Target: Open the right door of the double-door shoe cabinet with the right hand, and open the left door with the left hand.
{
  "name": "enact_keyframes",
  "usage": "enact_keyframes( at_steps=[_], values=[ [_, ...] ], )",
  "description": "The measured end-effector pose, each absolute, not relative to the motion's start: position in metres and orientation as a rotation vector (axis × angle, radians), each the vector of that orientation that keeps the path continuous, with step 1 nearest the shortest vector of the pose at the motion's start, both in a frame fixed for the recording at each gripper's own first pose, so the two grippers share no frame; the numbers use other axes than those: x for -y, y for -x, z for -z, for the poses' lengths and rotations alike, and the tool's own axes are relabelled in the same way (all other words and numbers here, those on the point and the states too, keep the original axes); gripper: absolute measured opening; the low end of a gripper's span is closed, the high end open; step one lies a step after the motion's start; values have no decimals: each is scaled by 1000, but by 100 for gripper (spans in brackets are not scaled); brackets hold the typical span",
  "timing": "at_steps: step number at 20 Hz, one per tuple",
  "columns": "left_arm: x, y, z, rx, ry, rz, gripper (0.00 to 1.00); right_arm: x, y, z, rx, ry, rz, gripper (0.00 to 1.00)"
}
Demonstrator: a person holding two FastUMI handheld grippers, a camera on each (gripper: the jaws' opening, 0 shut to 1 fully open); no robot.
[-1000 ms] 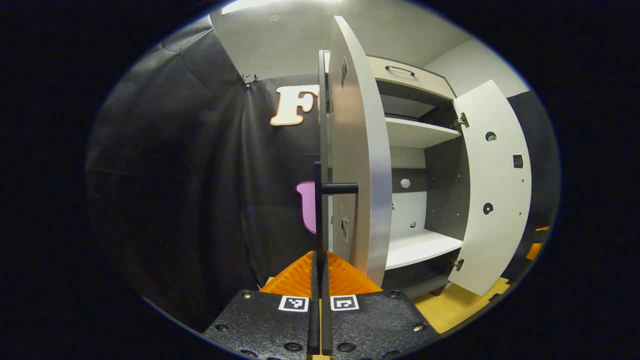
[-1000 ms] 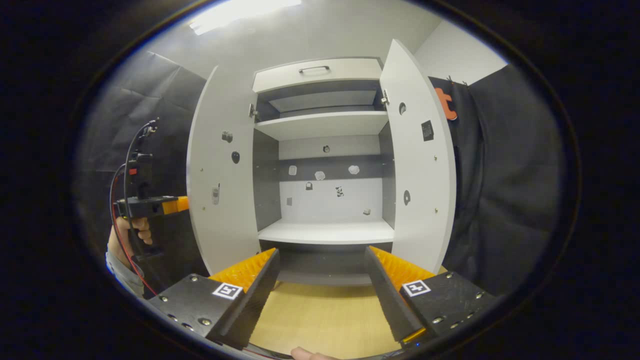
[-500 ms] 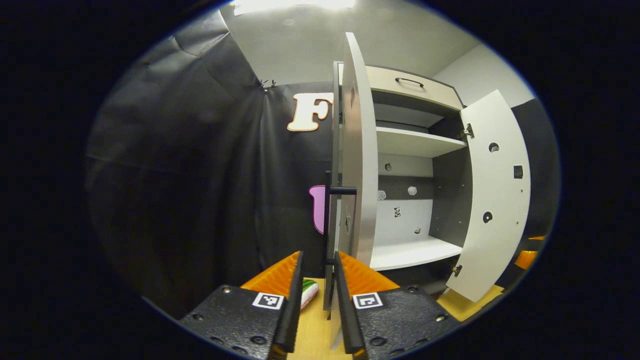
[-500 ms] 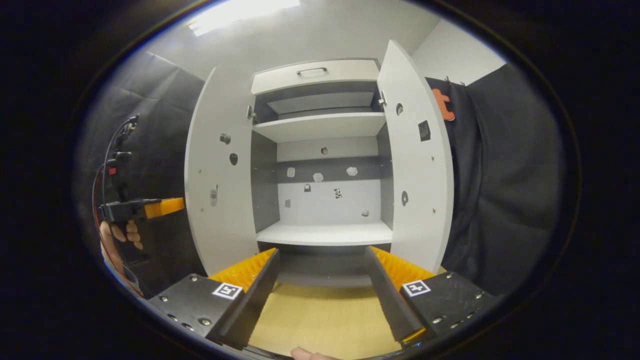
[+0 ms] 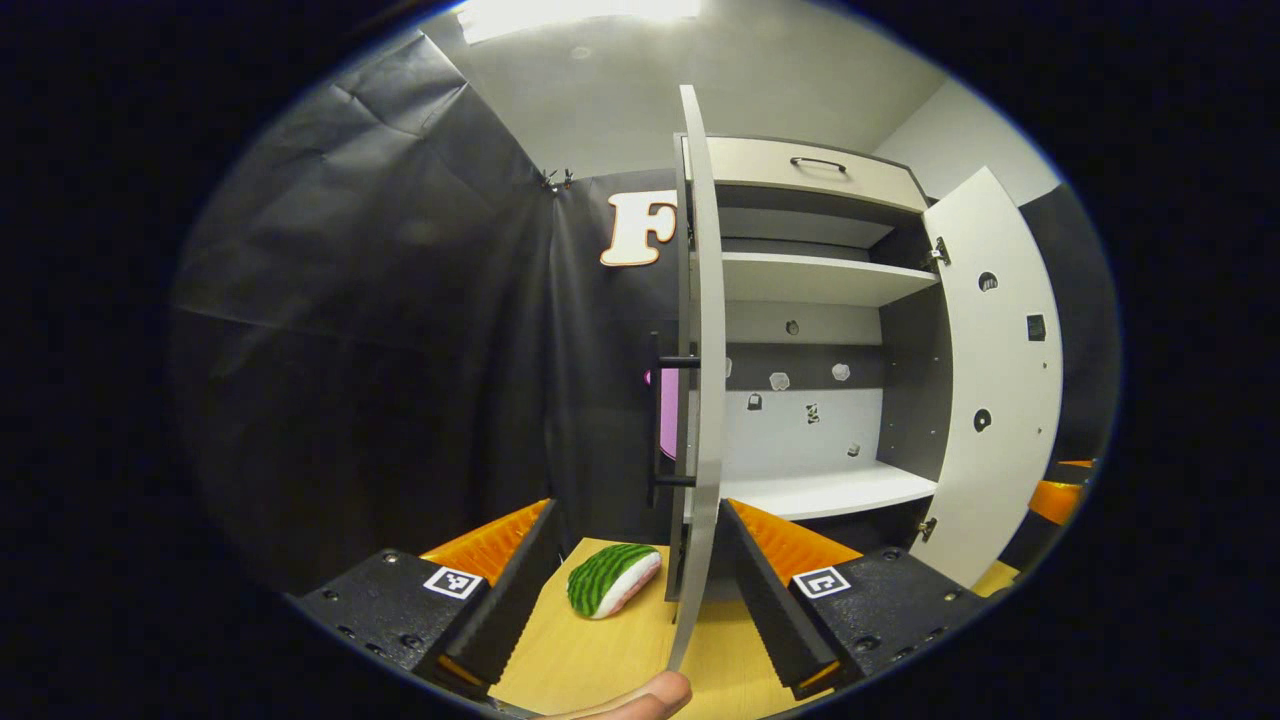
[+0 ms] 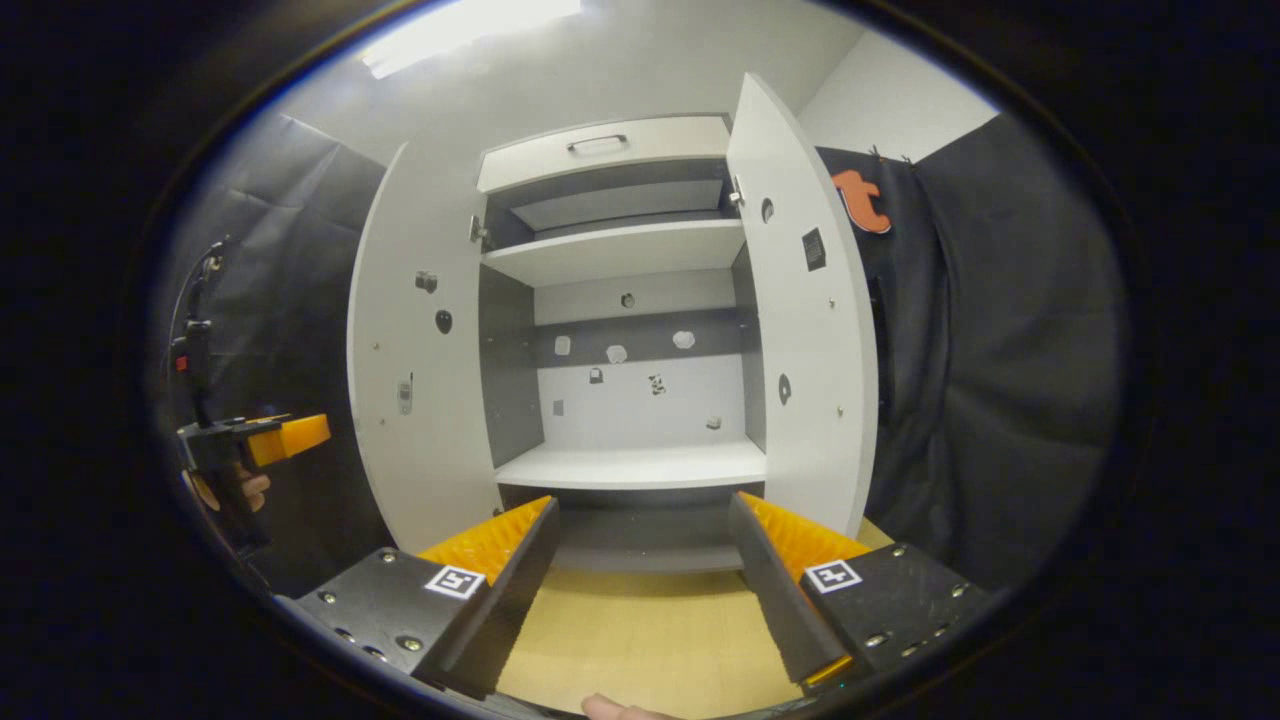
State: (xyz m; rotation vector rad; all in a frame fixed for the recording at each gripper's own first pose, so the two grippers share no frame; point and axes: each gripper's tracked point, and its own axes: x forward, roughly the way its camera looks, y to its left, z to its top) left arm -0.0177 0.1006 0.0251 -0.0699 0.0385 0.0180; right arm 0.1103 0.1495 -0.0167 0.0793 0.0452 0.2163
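**Bystanders around your work area**

You had a watermelon-striped piece (image 5: pixel 612 580), green rind and pale pink face, lying on the yellow wooden floor (image 5: pixel 580 660). Black cloth (image 5: pixel 380 330) hung behind it, and a bright ceiling light (image 6: pixel 470 22) glared overhead.

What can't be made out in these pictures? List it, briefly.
- Left door, outer face: the left gripper view meets it edge-on, and the right gripper view shows its inside.
- Right door, outer face: turned away in both views.
- Small bits on the back panel: too small to identify.
- Green striped object on the floor: too small to name, left gripper view.
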Motion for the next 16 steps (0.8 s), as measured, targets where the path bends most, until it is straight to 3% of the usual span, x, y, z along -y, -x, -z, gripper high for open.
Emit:
enact_keyframes(
  at_steps=[6, 8, 16],
  values=[
    [-70, 38, -3, -36, 70, 0, 94, -136, -118, 28, -60, -92, -208, 100],
    [-54, 41, -1, -26, 83, 6, 96, -132, -120, 32, -69, -88, -206, 100],
    [53, 52, -19, 26, 65, 170, 94, -132, -129, 43, -34, -25, -213, 100]
  ],
)
